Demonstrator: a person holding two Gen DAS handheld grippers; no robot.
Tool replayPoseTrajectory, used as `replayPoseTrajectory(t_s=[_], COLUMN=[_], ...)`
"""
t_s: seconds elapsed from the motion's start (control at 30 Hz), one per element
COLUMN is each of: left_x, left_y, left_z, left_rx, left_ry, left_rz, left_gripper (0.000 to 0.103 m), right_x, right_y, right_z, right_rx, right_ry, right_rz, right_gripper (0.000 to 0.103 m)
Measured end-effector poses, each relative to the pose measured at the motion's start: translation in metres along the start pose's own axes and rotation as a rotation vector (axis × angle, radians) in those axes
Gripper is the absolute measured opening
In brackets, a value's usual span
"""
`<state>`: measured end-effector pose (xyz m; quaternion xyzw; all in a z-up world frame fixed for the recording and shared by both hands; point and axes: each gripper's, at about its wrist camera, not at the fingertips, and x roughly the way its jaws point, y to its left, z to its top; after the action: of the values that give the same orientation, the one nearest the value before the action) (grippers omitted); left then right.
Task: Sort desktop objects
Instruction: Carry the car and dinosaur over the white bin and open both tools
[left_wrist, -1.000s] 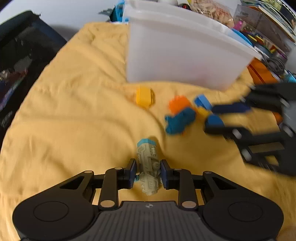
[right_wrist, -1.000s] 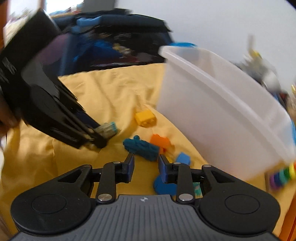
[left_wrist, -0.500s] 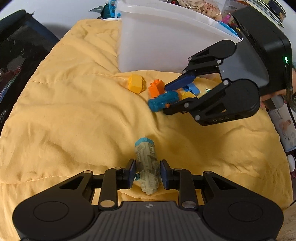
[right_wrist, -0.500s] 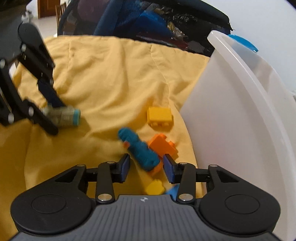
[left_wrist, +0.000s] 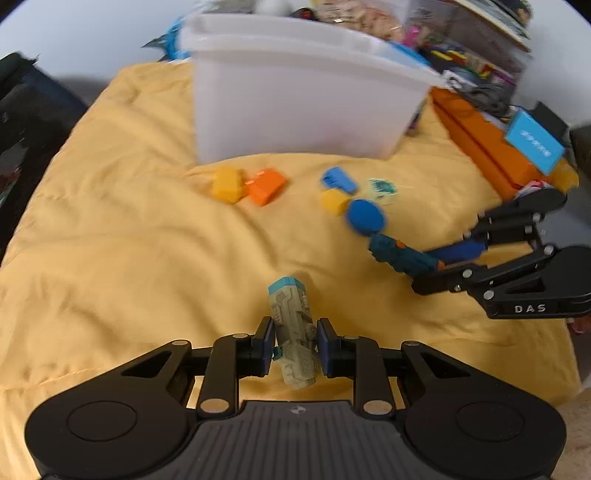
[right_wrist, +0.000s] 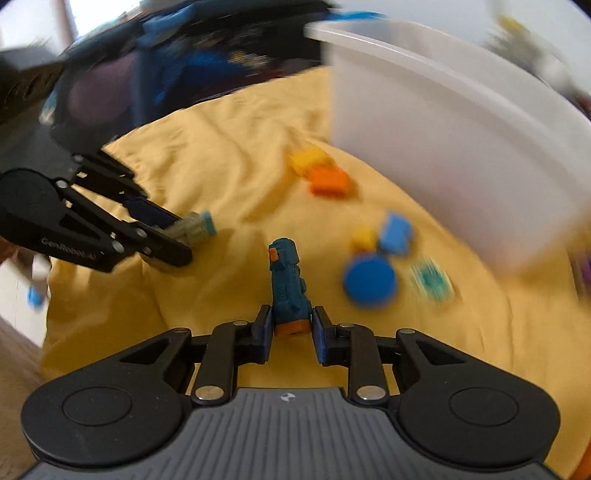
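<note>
A grey-green toy with a cyan cap sits between the pads of my left gripper; its jaws are closing and the pads press on it. From the right wrist view, the left gripper and that toy are at the left. My right gripper is closing on a teal toy with orange parts, pads against its sides. In the left wrist view the right gripper holds the teal toy at the right, above the yellow cloth.
A white plastic bin stands at the back of the cloth. In front of it lie a yellow brick, an orange brick, a blue brick, a blue disc and a teal patterned piece. Orange boxes lie at the right.
My right gripper closed on the teal toy among the bricks and carried it away from the pile, toward the near right. My left gripper keeps its toy and shifted slightly.
</note>
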<state>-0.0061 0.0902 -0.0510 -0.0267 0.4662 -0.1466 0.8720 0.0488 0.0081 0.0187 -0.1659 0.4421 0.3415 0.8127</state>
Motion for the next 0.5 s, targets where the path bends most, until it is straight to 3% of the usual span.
replayPoseTrajectory(t_s=[0.2,0.3,0.5], left_x=[-0.003,-0.019,-0.058], left_y=[-0.015,-0.014,-0.009], left_z=[0.017,0.040,0.109], left_rx=[0.041,0.037,0.080], left_ry=[-0.067,-0.142,-0.317], left_rz=[-0.013,-0.020,0.028], left_gripper=[0.028,0.028,0.028], right_x=[-0.016,-0.020,-0.072], right_y=[-0.017,-0.022,-0.052], right_z=[-0.038,-0.026,0.023], right_rx=[0.218,0.214,0.221], right_ry=[0.003,-0.009,-0.210], right_rz=[-0.078,-0.109,-0.190], right_gripper=[0.026,0.026,0.026])
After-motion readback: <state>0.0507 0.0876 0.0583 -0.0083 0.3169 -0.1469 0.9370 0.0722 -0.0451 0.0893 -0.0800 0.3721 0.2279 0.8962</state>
